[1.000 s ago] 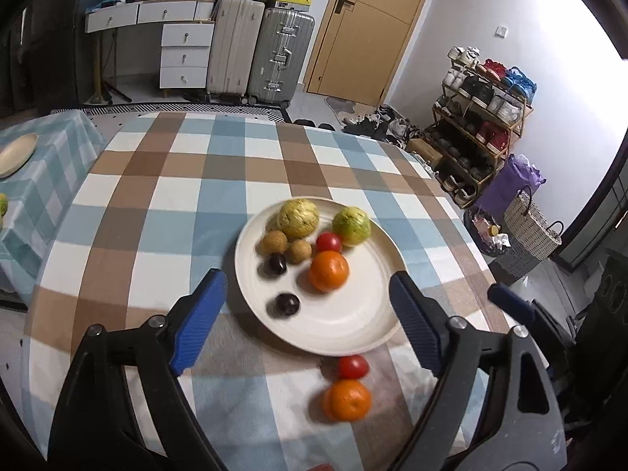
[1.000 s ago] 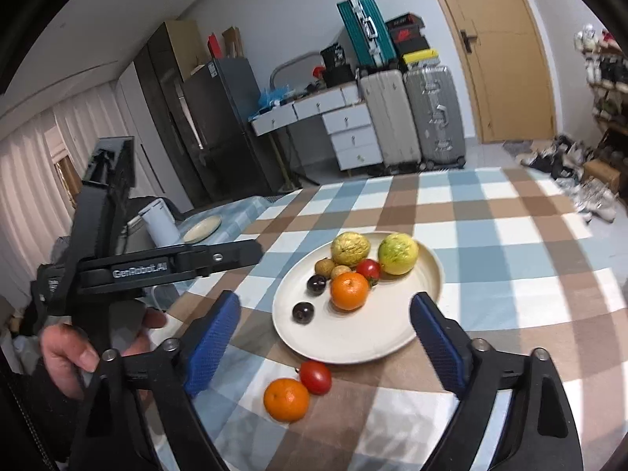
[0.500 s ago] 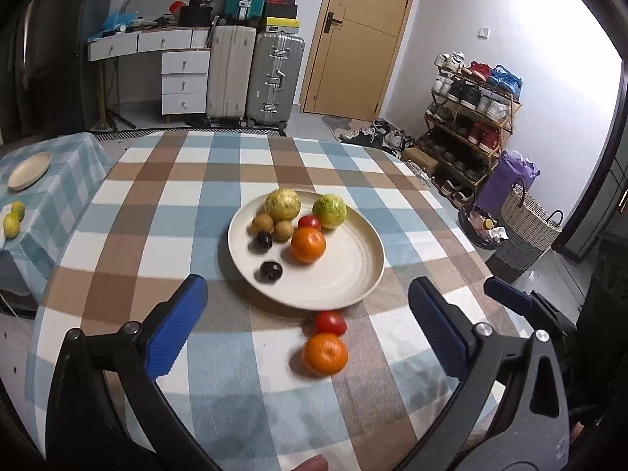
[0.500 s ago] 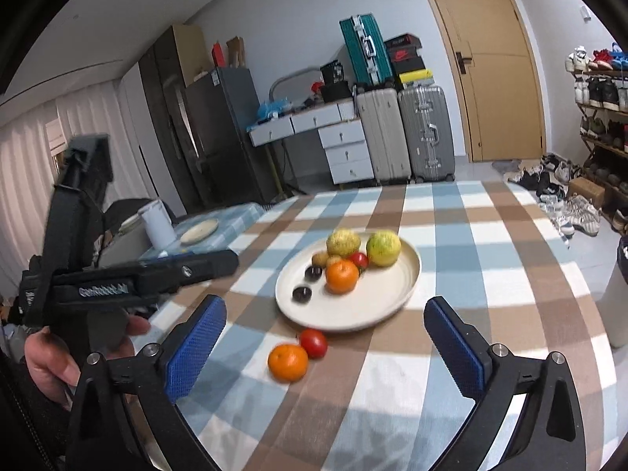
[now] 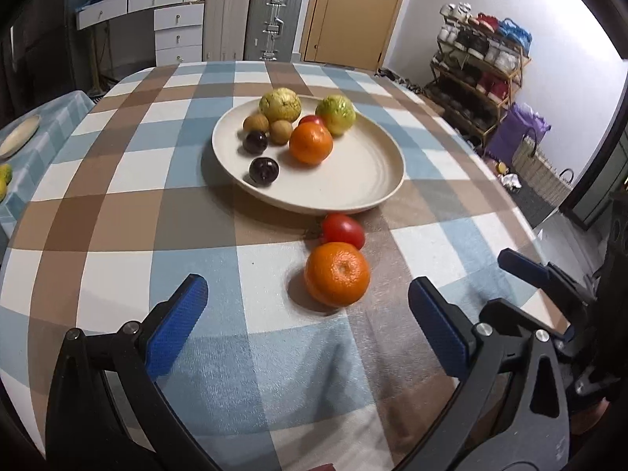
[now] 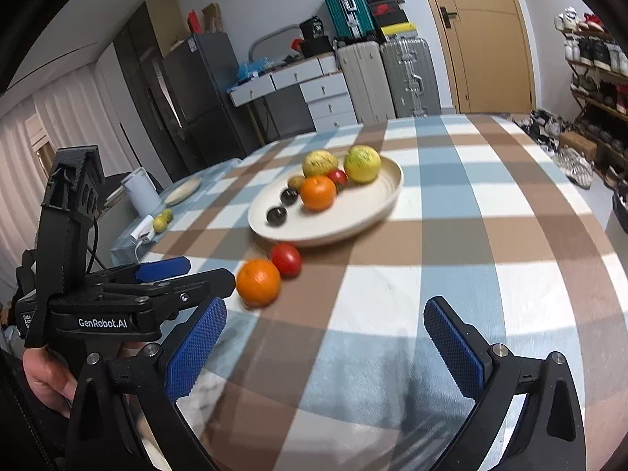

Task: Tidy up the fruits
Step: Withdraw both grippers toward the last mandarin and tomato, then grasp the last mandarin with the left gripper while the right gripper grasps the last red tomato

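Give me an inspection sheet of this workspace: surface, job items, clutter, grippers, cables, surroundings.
Surface: round table under a checked cloth.
Job's things: plate holds an orange, a tomato, two yellow-green fruits, two brown fruits and two dark plums; loose orange and loose tomato lie on the cloth beside its near rim.
Clutter: nothing seen on this table.
Grippers: left gripper open, empty, behind the loose orange; right gripper open, empty.
Cables: a black lead on the left gripper's body.
Surroundings: side table with a small plate and fruit, suitcases, door, shoe rack.
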`<state>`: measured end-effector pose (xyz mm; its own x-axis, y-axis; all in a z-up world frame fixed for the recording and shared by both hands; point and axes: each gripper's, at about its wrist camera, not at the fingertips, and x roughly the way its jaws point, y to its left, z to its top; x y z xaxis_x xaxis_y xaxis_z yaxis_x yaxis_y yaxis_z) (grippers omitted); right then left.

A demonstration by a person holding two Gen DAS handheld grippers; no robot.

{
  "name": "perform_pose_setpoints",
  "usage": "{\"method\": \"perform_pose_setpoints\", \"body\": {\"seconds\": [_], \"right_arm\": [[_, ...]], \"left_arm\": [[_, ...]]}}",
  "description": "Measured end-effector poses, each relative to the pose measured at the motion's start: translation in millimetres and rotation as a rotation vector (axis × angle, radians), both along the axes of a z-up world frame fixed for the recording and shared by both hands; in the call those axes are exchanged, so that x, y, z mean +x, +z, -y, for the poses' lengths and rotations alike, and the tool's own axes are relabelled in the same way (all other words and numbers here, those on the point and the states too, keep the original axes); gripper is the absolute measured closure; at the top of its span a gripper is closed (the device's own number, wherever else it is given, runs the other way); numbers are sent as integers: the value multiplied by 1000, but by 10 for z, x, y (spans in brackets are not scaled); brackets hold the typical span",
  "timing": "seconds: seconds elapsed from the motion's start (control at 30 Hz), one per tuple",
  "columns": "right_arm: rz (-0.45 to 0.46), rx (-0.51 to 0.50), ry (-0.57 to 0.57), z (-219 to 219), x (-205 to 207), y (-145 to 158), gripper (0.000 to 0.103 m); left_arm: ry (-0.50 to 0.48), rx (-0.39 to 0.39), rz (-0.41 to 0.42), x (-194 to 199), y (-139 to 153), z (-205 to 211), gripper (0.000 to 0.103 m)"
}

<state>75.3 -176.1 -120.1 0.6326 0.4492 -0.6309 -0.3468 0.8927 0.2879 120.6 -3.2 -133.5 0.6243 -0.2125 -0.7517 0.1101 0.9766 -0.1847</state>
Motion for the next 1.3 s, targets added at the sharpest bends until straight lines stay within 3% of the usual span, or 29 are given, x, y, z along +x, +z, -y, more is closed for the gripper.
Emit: {"method": "perform_pose_setpoints", "body": {"seconds": [0.27,0.43,0.53,0.6,0.9,1.3], "right_arm": [[-57,27,-31,105,132,-100,0],[-73,32,-30,107,210,-109,0],[-81,29,-28,104,248,-106,0],[-79,21,-25,109,260,-101,0],[-87,26,-42,155,322,-103,0],[-100,9,-36,96,366,-97,0]], "left_arm": [[-10,-36,-20,186,-105,-15,1],[-26,-115,-53,306,-137,-57,3],[-25,-142,-75,359,-166,-79,13],[-29,-155,-83,373,-186,-85,27],[-82,-257,-95,403,-195,-118,67],[-66,-309,-90,301,-183,-302,68]]}}
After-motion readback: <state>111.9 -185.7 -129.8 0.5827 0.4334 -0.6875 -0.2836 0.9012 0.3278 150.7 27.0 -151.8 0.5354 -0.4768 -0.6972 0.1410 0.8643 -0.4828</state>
